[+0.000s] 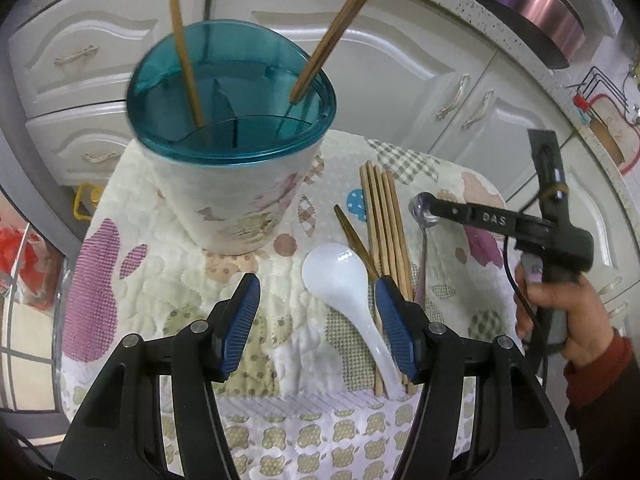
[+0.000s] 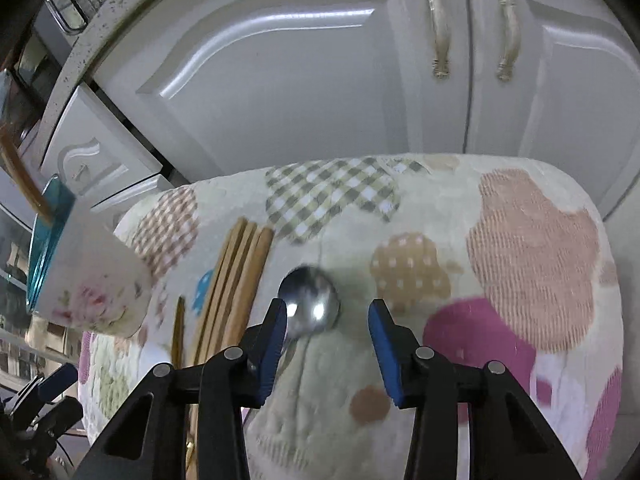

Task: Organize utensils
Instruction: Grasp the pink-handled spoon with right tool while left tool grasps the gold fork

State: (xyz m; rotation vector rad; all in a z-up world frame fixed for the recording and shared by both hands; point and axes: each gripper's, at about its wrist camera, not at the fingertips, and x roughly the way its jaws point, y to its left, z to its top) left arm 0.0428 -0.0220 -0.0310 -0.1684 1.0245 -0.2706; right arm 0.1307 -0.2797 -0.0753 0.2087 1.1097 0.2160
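Right gripper [image 2: 328,316] wide over metal spoon [image 2: 310,300]; left gripper [image 1: 318,304] wide, empty; chopsticks [image 1: 386,232], white spoon [image 1: 340,276] beside cup [image 1: 240,184].

- Utensil holder [image 1: 236,184] stands back-left on cloth [image 1: 132,280]; chopsticks [image 1: 182,40] jut up from its lid, blocking overhead.
- Bare cloth in front of holder.
- Chopstick bundle [image 1: 386,236], white spoon [image 1: 344,280], metal spoon [image 2: 310,302] crowd the middle.
- Cloth right of metal spoon bare.
- Cabinet doors [image 2: 288,80] close behind.
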